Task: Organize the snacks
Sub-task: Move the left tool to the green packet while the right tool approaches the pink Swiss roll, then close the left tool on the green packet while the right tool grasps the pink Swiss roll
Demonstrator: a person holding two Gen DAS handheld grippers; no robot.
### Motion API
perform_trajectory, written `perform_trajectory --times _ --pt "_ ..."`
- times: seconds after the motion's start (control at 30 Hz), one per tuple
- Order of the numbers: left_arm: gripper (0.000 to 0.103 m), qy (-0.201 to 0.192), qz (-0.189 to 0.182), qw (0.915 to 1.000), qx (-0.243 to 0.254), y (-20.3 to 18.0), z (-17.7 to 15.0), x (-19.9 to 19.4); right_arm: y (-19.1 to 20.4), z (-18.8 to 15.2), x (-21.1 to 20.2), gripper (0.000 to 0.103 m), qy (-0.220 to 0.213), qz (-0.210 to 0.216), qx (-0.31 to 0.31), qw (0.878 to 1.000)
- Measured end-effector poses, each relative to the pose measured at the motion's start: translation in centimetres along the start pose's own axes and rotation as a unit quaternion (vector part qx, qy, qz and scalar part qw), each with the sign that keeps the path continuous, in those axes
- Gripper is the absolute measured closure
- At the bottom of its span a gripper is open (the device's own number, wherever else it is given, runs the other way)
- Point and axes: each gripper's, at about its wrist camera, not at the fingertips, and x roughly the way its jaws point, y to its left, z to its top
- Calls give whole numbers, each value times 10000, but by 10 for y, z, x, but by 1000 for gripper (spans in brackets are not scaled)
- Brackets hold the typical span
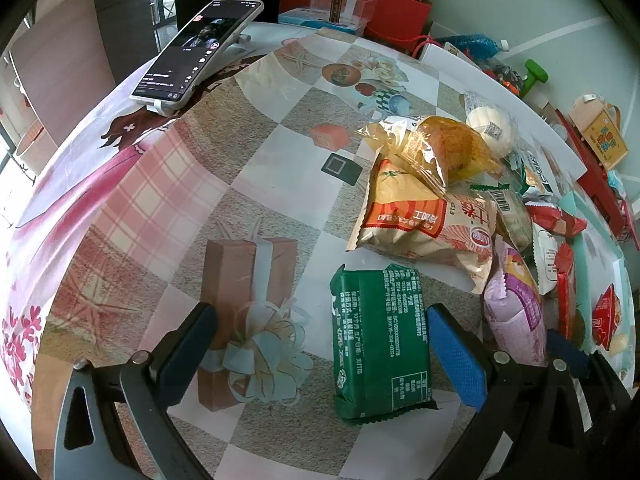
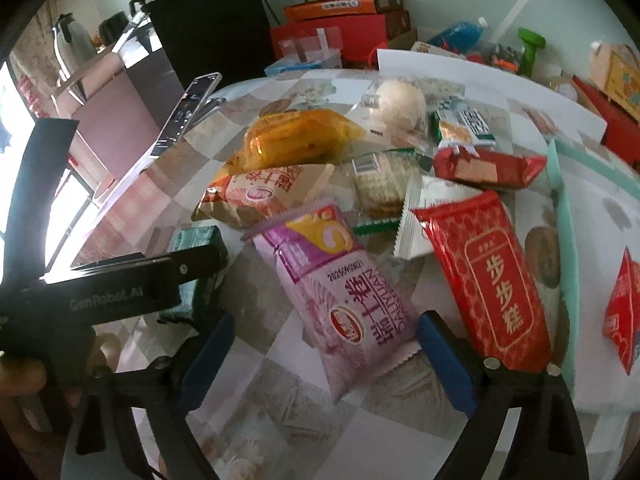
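Note:
A green packet (image 1: pixel 380 344) lies flat on the patterned tablecloth between the fingers of my left gripper (image 1: pixel 324 352), close to the right pad; the jaws stand wide and open. In the right wrist view a purple packet (image 2: pixel 340 300) lies between the fingers of my right gripper (image 2: pixel 326 360), which is open, with the left pad well clear of it. A heap of snacks sits behind: an orange-wrapped pastry (image 2: pixel 296 136), a beige and orange packet (image 2: pixel 260 196), a white bun (image 2: pixel 400 104) and a red packet with gold characters (image 2: pixel 492 280). The left gripper's black body (image 2: pixel 120 300) shows at the left.
A phone on a white stand (image 1: pixel 196 52) leans at the table's far left. A mint-green tray (image 2: pixel 564 216) with a red packet (image 2: pixel 620 312) in it stands at the right. Red and orange boxes (image 1: pixel 360 4), a blue bottle (image 1: pixel 476 44) and a green dumbbell (image 1: pixel 534 74) crowd the far edge.

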Motion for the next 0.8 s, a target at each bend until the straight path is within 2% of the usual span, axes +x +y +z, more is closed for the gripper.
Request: perform_trajectory --times 0.33,0.47,0.53,0.7,0.8 --pt "0 0 -2 10000 -3 1 0 0 10 -2 -7 12 20 378 -42 9993" --pt "0 -2 3 10000 0 1 1 1 12 0 -12 19 -70 623 2 9980" --pt "0 -4 21 10000 20 0 0 1 10 1 -14 22 -131 584 42 9982" --pt "1 0 -19 10000 72 -2 1 2 1 3 -8 36 -148 269 202 9993" --pt "0 -5 -47 9999 157 -6 0 3 -4 6 -5 38 -181 219 262 9993"
